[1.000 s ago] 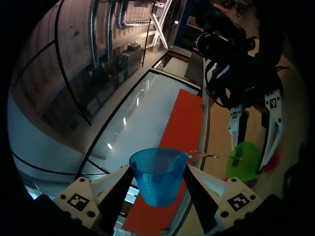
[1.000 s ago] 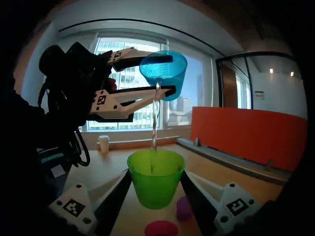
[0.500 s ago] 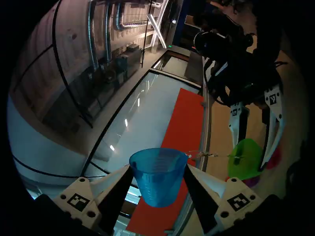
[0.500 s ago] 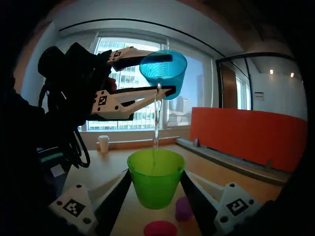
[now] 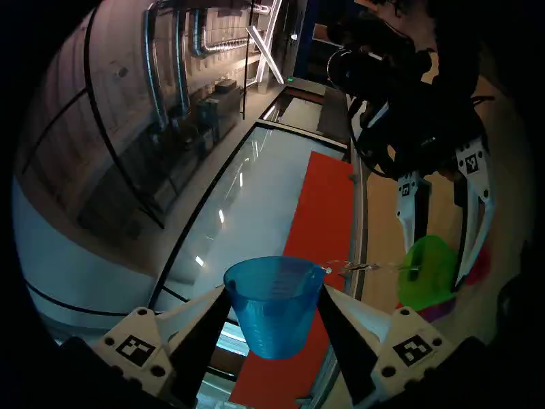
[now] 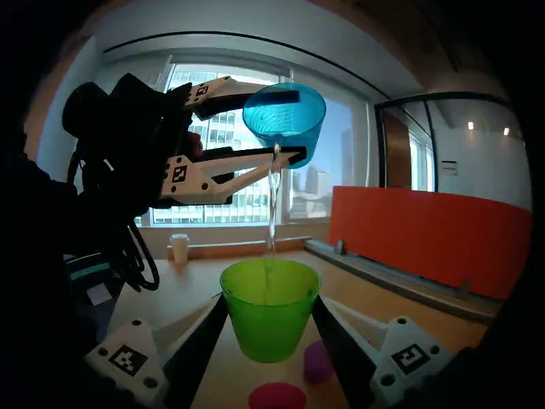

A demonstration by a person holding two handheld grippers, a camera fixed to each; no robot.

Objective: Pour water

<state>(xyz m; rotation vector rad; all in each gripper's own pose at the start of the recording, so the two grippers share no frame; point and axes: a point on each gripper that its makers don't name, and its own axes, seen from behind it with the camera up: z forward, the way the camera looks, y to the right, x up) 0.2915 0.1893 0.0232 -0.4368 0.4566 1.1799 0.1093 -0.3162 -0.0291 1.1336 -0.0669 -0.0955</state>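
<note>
**Left gripper view.** At 6 o'clock:
- left gripper [image 5: 274,296], fingers closed on the blue plastic cup [image 5: 272,327], one finger on each side wall.
- The mouth of the cup faces away from the camera, toward a glass wall and an orange partition [image 5: 319,204].
- From the cup's lip, at 3 o'clock of its rim, a thin water stream [image 5: 368,268] runs toward the green plastic cup [image 5: 429,273].
- Farther off at 3 o'clock: right gripper [image 5: 443,269], its two fingers bracketing the green cup.

**Right gripper view.**
- At 6 o'clock: green cup upright, mouth up, gripped between the right gripper's fingers and held above the tabletop [image 6: 191,290].
- At 12 o'clock: blue cup tipped on its side, long axis near horizontal, lip directly above the green cup's mouth. The stream falls straight into it.
- Left gripper reaches in from 10 o'clock.
- Below the green cup, on the tabletop: a purple item [image 6: 317,360] and a magenta one [image 6: 278,395].

**Judgement.** The pour is under way. The next move depends on keeping the lip plumb over the green rim.
</note>
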